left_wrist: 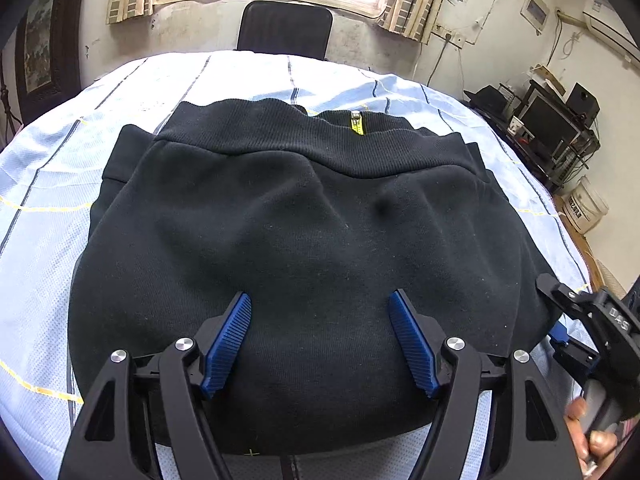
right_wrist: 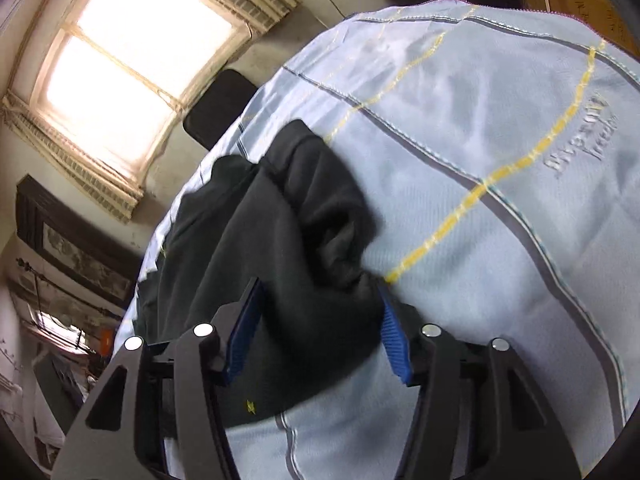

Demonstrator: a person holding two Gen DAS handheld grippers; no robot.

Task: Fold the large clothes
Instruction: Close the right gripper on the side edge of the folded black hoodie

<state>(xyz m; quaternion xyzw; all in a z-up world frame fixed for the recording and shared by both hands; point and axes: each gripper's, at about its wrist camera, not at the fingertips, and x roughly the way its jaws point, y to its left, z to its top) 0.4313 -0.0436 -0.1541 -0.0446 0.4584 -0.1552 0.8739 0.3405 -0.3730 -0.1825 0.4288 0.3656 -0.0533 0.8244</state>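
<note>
Your left gripper hangs open over the black sweatshirt; your right gripper straddles its bunched edge, grip unclear.

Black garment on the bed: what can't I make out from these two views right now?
- Black garment, left wrist view: its near hem is hidden behind the left hand-held gripper.
- Right wrist view: motion blur hides whether the right hand-held gripper pinches the fabric.
- Sleeves: folded under, unseen.

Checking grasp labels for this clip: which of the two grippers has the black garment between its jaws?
The right gripper: the black garment's bunched corner sits between its jaws. The left gripper only hovers above the cloth, jaws wide.
</note>
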